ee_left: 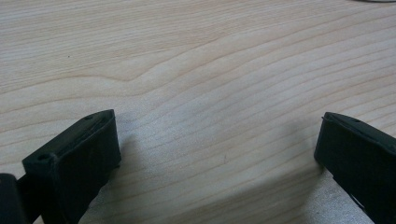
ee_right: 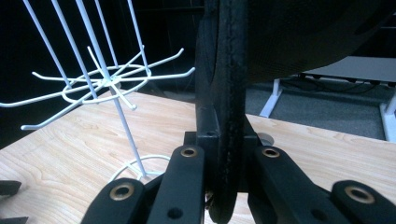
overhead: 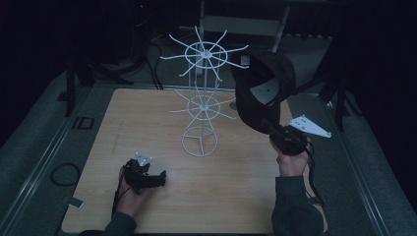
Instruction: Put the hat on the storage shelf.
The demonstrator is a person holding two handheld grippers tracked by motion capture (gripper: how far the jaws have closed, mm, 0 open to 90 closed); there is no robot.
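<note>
Beside the white wire rack (overhead: 200, 98), the right tool (overhead: 275, 132) is gripping a black cap (overhead: 263, 88) by its brim, raising it toward a hook, while the left tool (overhead: 156, 178) is resting wide open and empty on the desk (overhead: 236, 196).

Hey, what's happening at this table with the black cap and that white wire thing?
A person works at a wooden table with a hand-held gripper in each hand. The right gripper has its jaws clamped on the brim of a black cap, holding it up beside the white wire rack, which has hooked arms. The cap is not yet hung. The left gripper rests low over the table, jaws open and empty.
</note>
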